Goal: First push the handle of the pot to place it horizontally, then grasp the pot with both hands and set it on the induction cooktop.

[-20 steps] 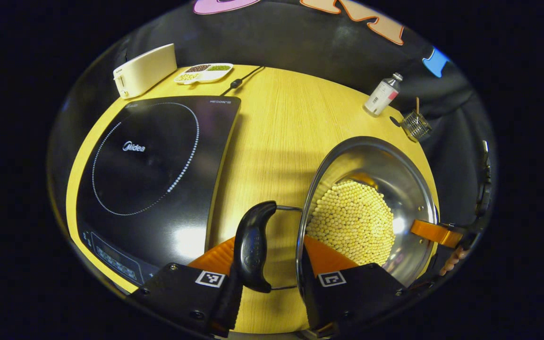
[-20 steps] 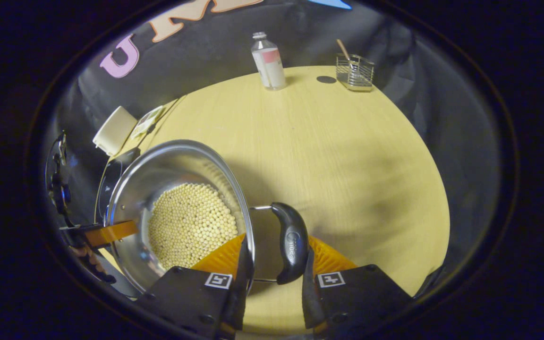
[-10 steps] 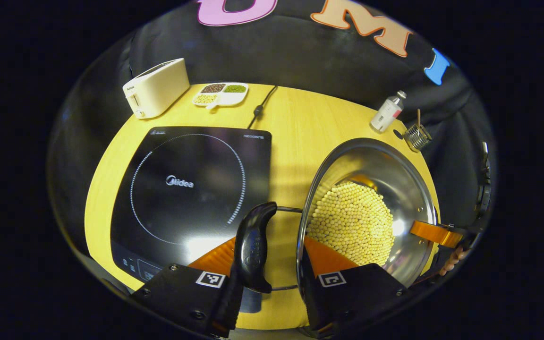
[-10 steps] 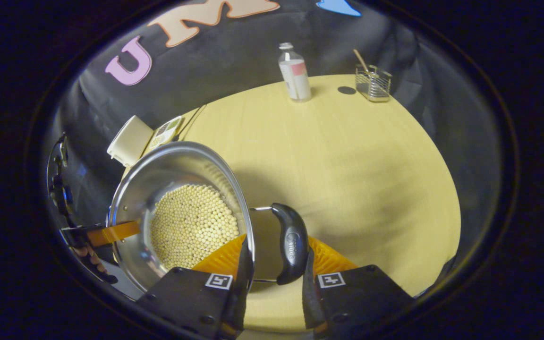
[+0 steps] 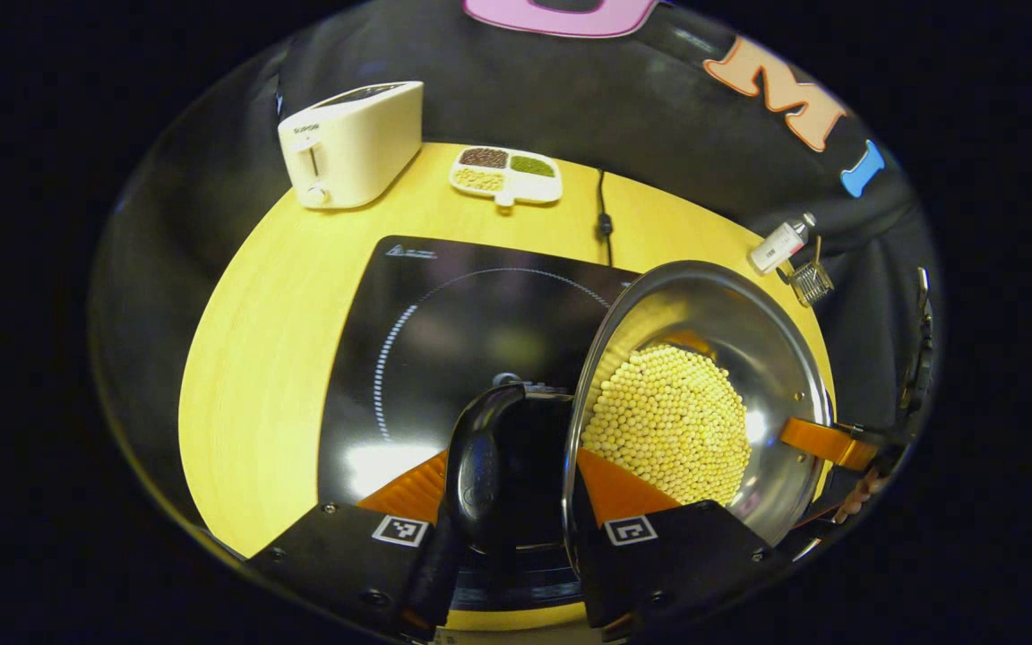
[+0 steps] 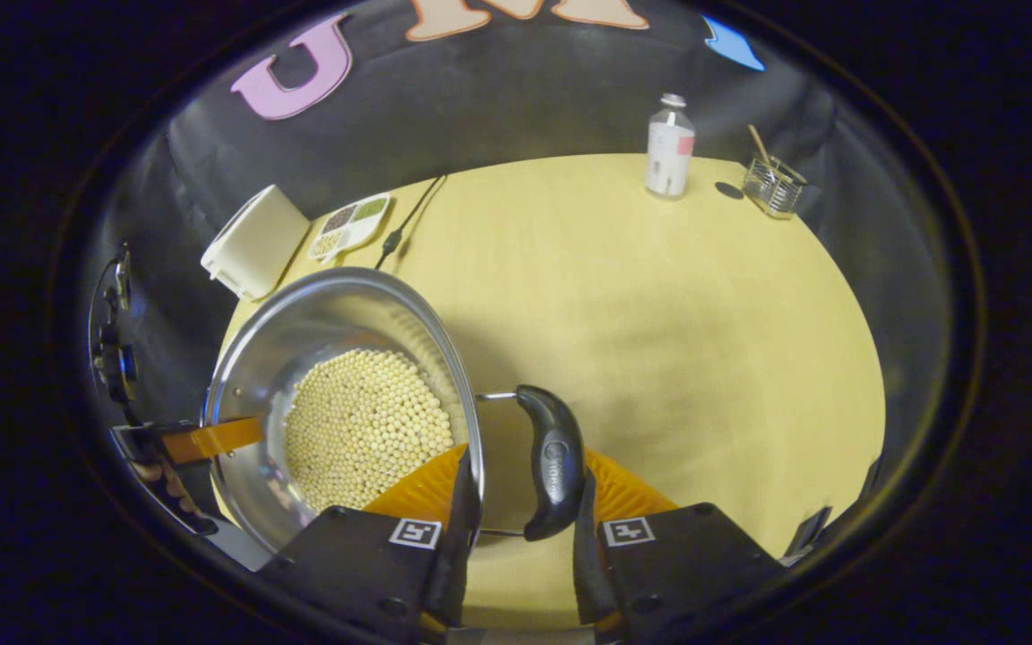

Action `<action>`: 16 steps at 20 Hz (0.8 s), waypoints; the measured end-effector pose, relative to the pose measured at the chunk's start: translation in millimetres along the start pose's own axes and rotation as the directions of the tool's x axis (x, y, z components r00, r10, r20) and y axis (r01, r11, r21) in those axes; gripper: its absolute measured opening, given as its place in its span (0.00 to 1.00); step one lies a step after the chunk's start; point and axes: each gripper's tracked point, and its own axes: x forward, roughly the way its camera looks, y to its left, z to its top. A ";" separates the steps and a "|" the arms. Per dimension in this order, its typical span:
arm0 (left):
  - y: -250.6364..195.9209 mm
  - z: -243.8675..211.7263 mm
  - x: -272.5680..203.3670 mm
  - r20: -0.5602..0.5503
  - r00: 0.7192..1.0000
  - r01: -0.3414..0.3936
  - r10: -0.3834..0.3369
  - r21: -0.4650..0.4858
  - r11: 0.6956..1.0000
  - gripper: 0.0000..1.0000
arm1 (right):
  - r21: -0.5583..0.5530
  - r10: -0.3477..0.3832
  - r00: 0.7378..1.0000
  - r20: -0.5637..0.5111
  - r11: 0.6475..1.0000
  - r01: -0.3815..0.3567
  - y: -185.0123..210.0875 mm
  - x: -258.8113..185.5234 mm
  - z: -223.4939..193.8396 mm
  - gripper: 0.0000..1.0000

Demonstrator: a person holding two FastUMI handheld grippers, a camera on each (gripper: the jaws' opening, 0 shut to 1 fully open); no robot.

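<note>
A steel pot holding many pale yellow beads hangs tilted between both grippers. My left gripper is shut on the pot's black left handle, one finger outside the handle and the other at the pot's rim. Below that handle lies the black induction cooktop, partly hidden by the pot. In the right gripper view, my right gripper is shut on the black right handle of the pot. Each view shows the other gripper's finger at the pot's far rim.
On the wooden table, a white toaster and a divided dish of beans stand behind the cooktop, with a power cord running back. A small bottle and a wire basket sit at the far right edge.
Both grippers have carried the pot leftwards. The cooktop, earlier off to the left of the pot, now lies under the left handle and the pot's near side.
</note>
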 end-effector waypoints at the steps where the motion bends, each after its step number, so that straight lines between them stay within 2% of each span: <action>1: 13.4 6.6 1.0 0.001 1.000 -0.002 0.002 0.018 1.000 0.58 | 0.002 -0.010 1.000 -0.014 1.000 0.010 12.2 1.6 -4.1 0.51; 2: 25.8 8.4 -1.9 -0.005 1.000 -0.001 0.001 0.031 1.000 0.57 | -0.002 -0.016 0.999 -0.030 1.000 0.016 24.0 2.9 -7.7 0.46; 8: 69.0 34.8 -3.9 0.062 0.998 0.006 -0.010 0.063 0.998 0.57 | -0.015 -0.057 0.998 -0.010 0.998 0.057 70.6 17.1 0.7 0.46; 9: 73.0 39.3 -5.7 0.070 0.997 0.005 -0.010 0.071 0.997 0.57 | -0.017 -0.060 0.998 -0.007 0.998 0.060 76.2 17.7 1.4 0.51; 11: 85.3 48.8 -0.4 0.080 0.997 0.008 -0.014 0.075 0.997 0.57 | -0.014 -0.057 0.998 0.000 0.998 0.057 88.1 22.6 3.4 0.51; 12: 89.6 51.7 2.2 0.080 0.997 0.011 -0.017 0.075 0.997 0.57 | -0.010 -0.057 0.998 0.002 0.998 0.057 91.8 24.3 4.6 0.46; 13: 91.5 54.2 1.4 0.092 0.996 0.010 -0.017 0.079 0.997 0.57 | -0.008 -0.057 0.998 0.001 0.998 0.057 93.7 24.9 4.9 0.46; 14: 92.7 55.9 2.7 0.096 0.995 0.008 -0.017 0.087 0.996 0.57 | -0.008 -0.057 0.998 -0.001 0.998 0.057 94.5 25.1 4.6 0.51; 16: 94.3 59.9 3.7 0.108 0.994 0.006 -0.016 0.091 0.996 0.58 | -0.007 -0.059 0.998 -0.003 0.998 0.059 97.4 26.0 5.3 0.51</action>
